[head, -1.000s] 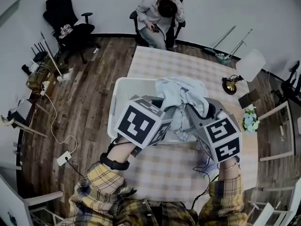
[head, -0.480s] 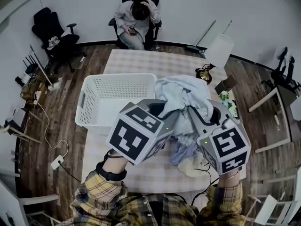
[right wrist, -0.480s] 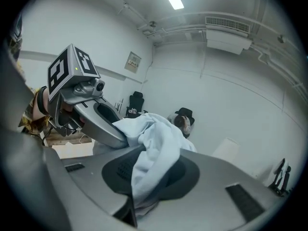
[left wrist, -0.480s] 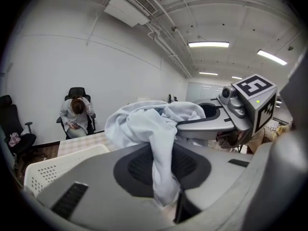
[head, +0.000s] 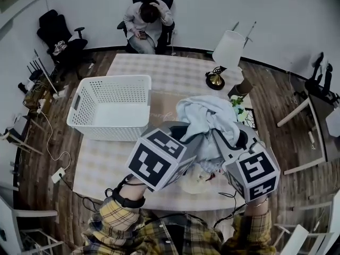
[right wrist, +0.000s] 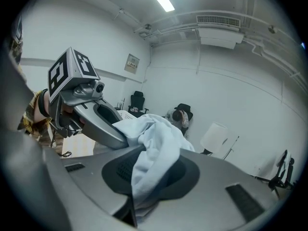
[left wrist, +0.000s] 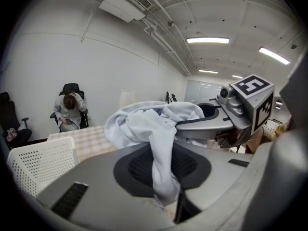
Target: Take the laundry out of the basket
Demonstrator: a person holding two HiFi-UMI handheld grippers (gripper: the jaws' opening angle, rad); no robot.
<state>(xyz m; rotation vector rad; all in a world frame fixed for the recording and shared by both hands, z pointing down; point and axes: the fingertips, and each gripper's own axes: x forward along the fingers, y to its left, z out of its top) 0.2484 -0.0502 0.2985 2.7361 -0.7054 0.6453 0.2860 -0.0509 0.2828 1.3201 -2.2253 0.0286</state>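
Note:
A light blue garment (head: 206, 115) hangs bunched between my two grippers, above the checked table (head: 170, 73). My left gripper (head: 187, 130) is shut on its left part, and cloth drapes over the jaw in the left gripper view (left wrist: 161, 148). My right gripper (head: 227, 134) is shut on its right part, with the garment (right wrist: 156, 143) pinched in the jaws there too. The white laundry basket (head: 109, 106) stands on the table to the left, apart from both grippers, with nothing showing inside. Under the held garment a small pile of laundry (head: 197, 177) lies on the table.
A lamp (head: 226, 51) and a small plant (head: 237, 101) stand on the table's far right part. A person sits on a chair (head: 143, 16) beyond the table's far edge. Office chairs, cables and desks ring the room on the wooden floor.
Both grippers have carried the garment to the right, from over the basket to above the table. The basket now lies well to their left.

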